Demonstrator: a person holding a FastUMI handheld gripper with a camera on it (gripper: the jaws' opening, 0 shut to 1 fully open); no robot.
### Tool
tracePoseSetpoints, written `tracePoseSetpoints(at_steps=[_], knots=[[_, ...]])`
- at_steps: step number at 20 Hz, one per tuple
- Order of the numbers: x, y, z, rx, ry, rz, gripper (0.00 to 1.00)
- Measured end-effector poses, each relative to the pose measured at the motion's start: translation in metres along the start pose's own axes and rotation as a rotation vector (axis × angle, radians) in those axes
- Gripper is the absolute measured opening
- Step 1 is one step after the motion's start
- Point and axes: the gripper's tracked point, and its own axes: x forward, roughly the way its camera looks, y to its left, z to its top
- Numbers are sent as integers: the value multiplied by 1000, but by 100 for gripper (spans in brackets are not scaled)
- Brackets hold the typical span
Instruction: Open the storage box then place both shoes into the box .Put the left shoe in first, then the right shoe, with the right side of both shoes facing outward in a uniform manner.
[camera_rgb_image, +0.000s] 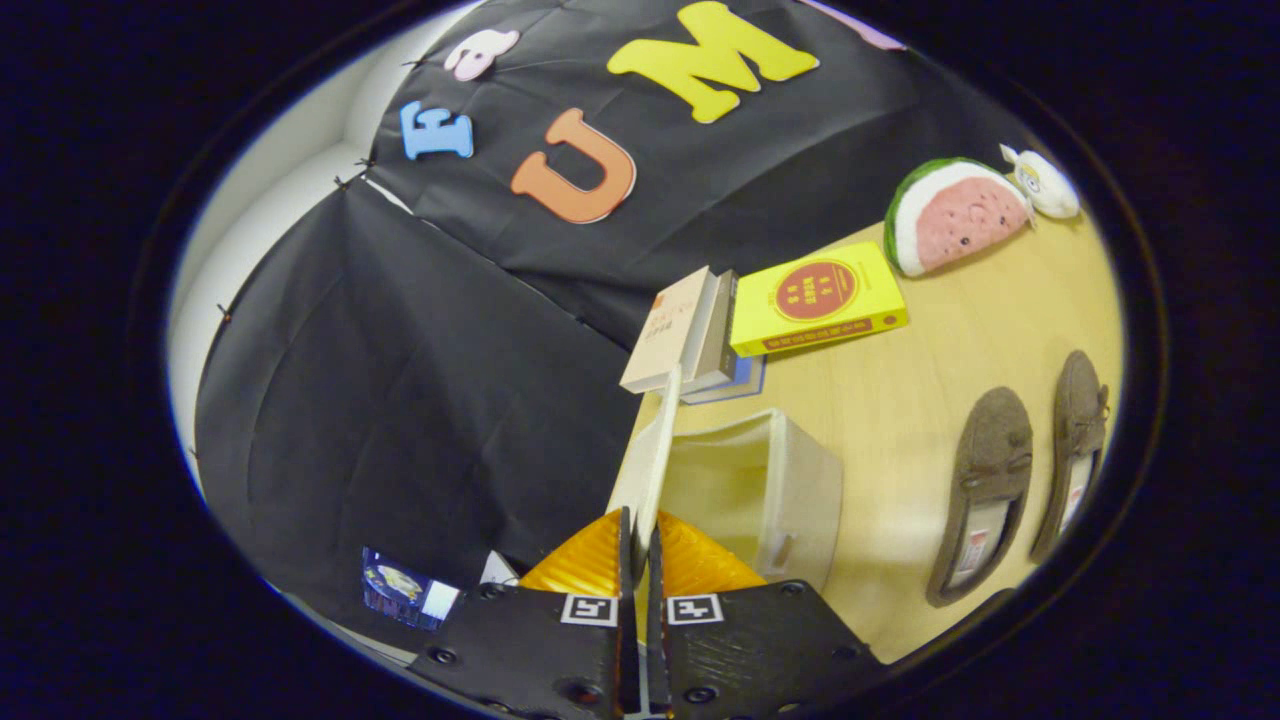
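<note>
Nearest the camera, the hand-held gripper (640, 535) has its two fingers drawn close together, clamped on the thin edge of the storage box's lid (652, 470). That lid stands raised, seen edge-on as a pale narrow strip running up from between the fingertips toward the books beyond. Just ahead of the fingers and a little to one side sits the storage box (770, 490) itself, a cream fabric cube on the wooden worktop (900, 400), its top open and its pale inside visible. A small tab or handle shows low on its near wall.

Beyond the box, a short stack of books (690, 335) rests at the back edge of the worktop against the black cloth wall, with a yellow book (820, 298) lying flat just beside them. Farther along the wall lies a plush toy shaped like a watermelon slice (955, 215), and touching its far end is a small white plush figure (1045, 185).

Well apart from the box, across a bare stretch of worktop, two brown slip-on shoes lie side by side, soles down and openings up: the nearer shoe (985, 490) and the farther shoe (1075, 450). Both lie outside the box. Which is left and which is right I cannot tell from here.

Beside the fingers, at the foot of the cloth wall, a small dark blue card (400, 590) lies.
</note>
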Motion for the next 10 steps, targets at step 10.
tracePoseSetpoints(at_steps=[10], knots=[[59,127,1,1,-14,75,5]])
